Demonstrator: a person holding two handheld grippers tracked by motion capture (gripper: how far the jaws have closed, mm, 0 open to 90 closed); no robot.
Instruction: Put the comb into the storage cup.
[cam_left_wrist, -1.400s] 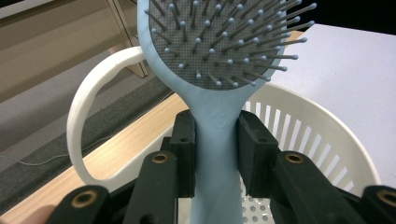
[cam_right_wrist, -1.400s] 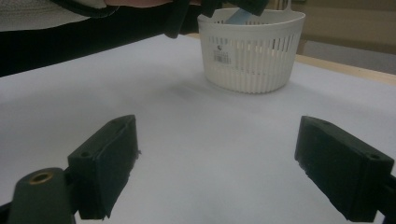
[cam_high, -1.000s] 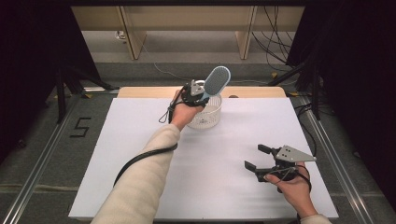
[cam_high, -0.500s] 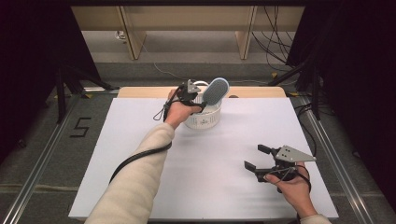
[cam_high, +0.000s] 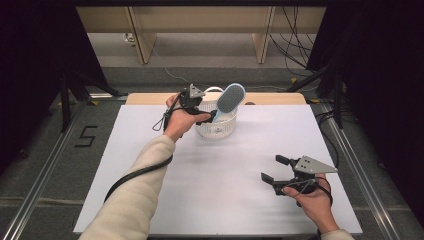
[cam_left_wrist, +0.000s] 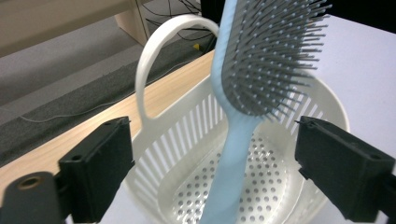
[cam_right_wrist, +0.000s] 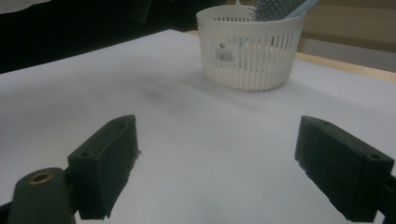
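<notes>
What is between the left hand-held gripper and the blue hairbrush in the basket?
Nothing visible. The hairbrush stands handle-down in the white basket, between the open jaws of the left hand-held gripper, which have just been opening; neither pad touches it.

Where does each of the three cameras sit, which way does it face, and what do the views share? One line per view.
High view: above the person's side, facing forward and down on the white table; forearms, left gripper, right gripper.
Left gripper view: rides the left gripper, facing the hairbrush standing in the basket; open jaws apart from the brush handle, just been opening.
Right gripper view: rides the right gripper, low across the table toward the basket; open jaws.
Shared: all three show basket and hairbrush.
</notes>
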